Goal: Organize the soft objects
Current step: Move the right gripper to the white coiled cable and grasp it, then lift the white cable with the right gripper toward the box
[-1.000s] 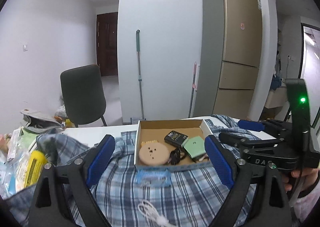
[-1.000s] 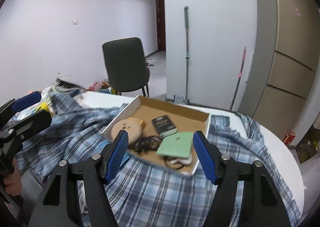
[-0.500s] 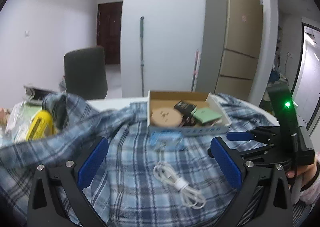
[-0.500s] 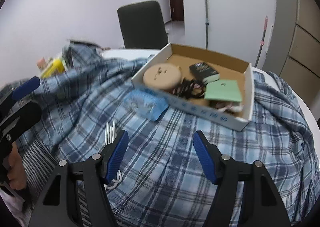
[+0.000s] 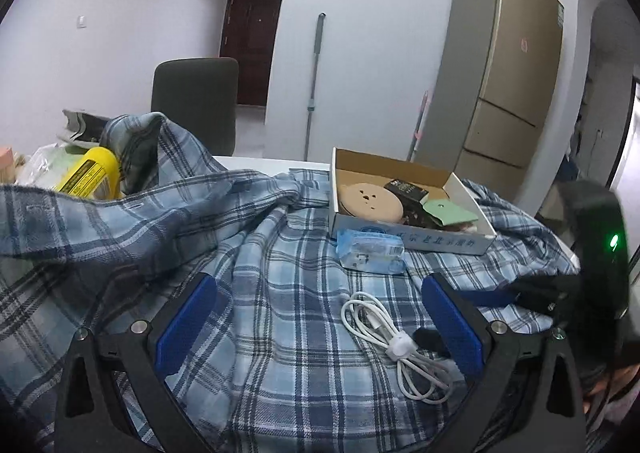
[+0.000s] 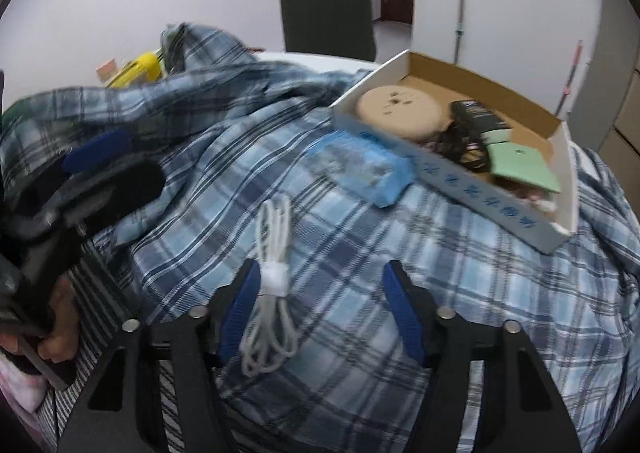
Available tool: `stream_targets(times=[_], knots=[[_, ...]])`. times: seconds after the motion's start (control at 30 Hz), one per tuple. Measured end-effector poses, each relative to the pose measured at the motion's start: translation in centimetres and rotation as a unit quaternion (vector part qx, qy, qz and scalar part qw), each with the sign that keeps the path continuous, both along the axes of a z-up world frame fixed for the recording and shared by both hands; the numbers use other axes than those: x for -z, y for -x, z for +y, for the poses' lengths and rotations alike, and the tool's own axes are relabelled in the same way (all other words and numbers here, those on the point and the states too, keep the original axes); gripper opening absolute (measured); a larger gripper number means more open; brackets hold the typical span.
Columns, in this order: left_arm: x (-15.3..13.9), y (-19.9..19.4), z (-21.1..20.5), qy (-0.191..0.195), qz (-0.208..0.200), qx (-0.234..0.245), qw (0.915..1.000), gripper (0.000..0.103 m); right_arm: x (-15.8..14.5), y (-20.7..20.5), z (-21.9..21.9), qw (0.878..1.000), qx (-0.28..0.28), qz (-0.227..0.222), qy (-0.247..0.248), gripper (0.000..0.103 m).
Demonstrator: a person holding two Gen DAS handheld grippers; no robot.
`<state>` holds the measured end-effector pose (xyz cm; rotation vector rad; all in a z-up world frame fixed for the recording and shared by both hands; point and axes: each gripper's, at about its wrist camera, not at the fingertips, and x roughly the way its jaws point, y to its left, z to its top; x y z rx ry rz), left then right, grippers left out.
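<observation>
A blue plaid shirt [image 5: 280, 373] lies spread and rumpled over the table, one part heaped up at the left. My left gripper [image 5: 320, 313] hovers low over it, jaws wide open with only fabric below them. A white coiled cable [image 5: 392, 337] rests on the shirt just inside its right finger. In the right wrist view my right gripper [image 6: 322, 293] points steeply down at the shirt [image 6: 480, 293], jaws closing. The cable [image 6: 272, 277] lies between them beside the left pad, and the pads do not press on it. A hand holds the left gripper [image 6: 100, 157] at the left.
A cardboard box [image 5: 412, 243] of small items sits on the shirt, with a blue tissue pack [image 5: 370, 251] against its front wall. A yellow bottle [image 5: 90, 173] and clutter stand at far left. A dark chair [image 5: 196, 101] and a fridge [image 5: 508, 73] are behind.
Both grippers have dropped toward the shirt and tipped downward. The cable has come into view under them. The right jaws have narrowed, and the left jaws stand a little wider.
</observation>
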<state>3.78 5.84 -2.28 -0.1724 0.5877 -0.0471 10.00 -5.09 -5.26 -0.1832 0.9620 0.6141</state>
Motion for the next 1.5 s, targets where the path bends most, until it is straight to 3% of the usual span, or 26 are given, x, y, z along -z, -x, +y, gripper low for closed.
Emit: stream_targets(times=[0.33,0.43,0.53,0.8,0.97,1.17,1.33,1.5], knots=[[0.1,0.1,0.2,-0.004,0.002,-0.009,0.9999,0.103,1.7,0.1,2.4,1.0,-0.028,0.014,0.004,0.034],[0.2,0.1,0.2,-0.002,0.003,-0.009,1.0,0.103,2.0,0.4,2.9,0.999,-0.032,0.01,0.014,0.033],[0.2,0.1,0.2,-0.004,0.002,-0.007,1.0,0.103,2.3,0.4,2.9,0.999,-0.031,0.015,0.014,0.02],[0.3,0.1,0.0,-0.005,0.006,-0.006,0.9999,0.103,-0.5,0.3,0.0,1.0,-0.014,-0.001,-0.02,0.019],[0.5,-0.2,-0.1,-0.009,0.014,-0.005,0.9998,0.103,-2.3,-0.9,-4.0,0.999,0.032,-0.021,-0.019,0.019],[0.6,-0.4,-0.3,-0.015,0.017,-0.005,0.9997,0.103,0.5,-1.8,-6.5,0.997,0.066,-0.014,0.032,0.019],[0.6,-0.3,-0.5,-0.022,0.013,-0.002,0.9997,0.103,2.8,-3.0,-7.8,0.996,0.082,0.034,0.016,0.019],[0.7,-0.7,-1.3,-0.039,0.025,0.014,0.9988,0.103,2.9,-2.8,-7.2,0.996,0.076,0.023,0.033,0.019]])
